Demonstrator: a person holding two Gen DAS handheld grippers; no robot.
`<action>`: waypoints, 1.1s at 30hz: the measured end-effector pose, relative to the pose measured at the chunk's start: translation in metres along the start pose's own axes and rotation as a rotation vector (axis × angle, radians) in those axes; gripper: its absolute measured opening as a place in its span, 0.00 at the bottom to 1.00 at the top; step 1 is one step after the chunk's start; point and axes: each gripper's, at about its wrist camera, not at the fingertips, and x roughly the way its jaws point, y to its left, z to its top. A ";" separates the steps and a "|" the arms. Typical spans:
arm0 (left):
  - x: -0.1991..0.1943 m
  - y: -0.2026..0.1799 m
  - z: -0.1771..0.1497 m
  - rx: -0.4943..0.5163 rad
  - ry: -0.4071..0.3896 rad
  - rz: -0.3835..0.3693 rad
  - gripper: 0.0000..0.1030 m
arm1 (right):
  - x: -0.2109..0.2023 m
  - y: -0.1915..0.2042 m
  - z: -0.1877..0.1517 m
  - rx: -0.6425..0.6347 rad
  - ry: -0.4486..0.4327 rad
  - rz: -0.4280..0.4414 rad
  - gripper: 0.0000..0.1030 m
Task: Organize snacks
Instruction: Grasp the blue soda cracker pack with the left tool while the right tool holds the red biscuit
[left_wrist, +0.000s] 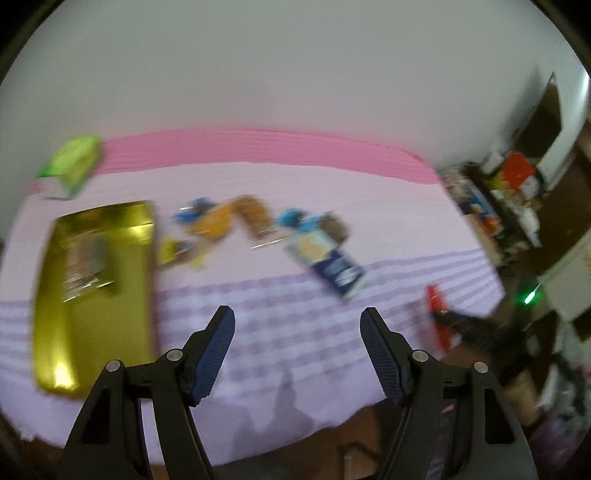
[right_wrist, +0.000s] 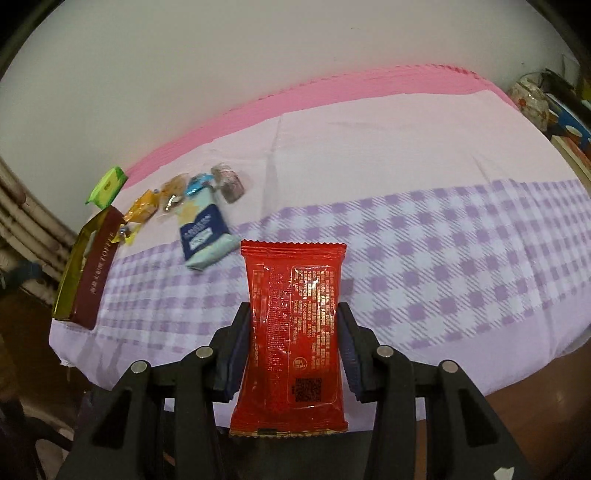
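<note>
My right gripper (right_wrist: 294, 312) is shut on a red snack packet (right_wrist: 295, 273), which stands upright between the pads above the checked cloth. My left gripper (left_wrist: 297, 314) is open with nothing between its fingers, over the cloth's near part. The left wrist view is blurred. In it a gold tin (left_wrist: 92, 295) lies open at the left with a wrapped snack inside. Beyond the left gripper lie a blue and white packet (left_wrist: 328, 258) and several orange and blue wrapped sweets (left_wrist: 221, 218). A green packet (left_wrist: 72, 162) sits at the far left. The red packet (left_wrist: 437, 317) shows at the right.
The pink and purple checked tablecloth (right_wrist: 443, 258) covers the table, with a white wall behind. In the right wrist view the tin (right_wrist: 88, 266), green packet (right_wrist: 107, 184) and blue packet (right_wrist: 205, 232) cluster at the left. A cluttered shelf (left_wrist: 509, 192) and a jar (right_wrist: 532, 103) stand at the right.
</note>
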 end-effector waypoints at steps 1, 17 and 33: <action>0.011 -0.004 0.010 0.006 0.025 -0.025 0.69 | 0.001 -0.002 -0.001 0.005 -0.005 0.003 0.40; 0.190 -0.030 0.069 -0.230 0.348 0.035 0.69 | 0.009 -0.029 -0.011 0.081 0.008 0.097 0.40; 0.217 -0.072 0.052 -0.118 0.291 0.283 0.64 | 0.006 -0.042 -0.009 0.100 0.011 0.117 0.40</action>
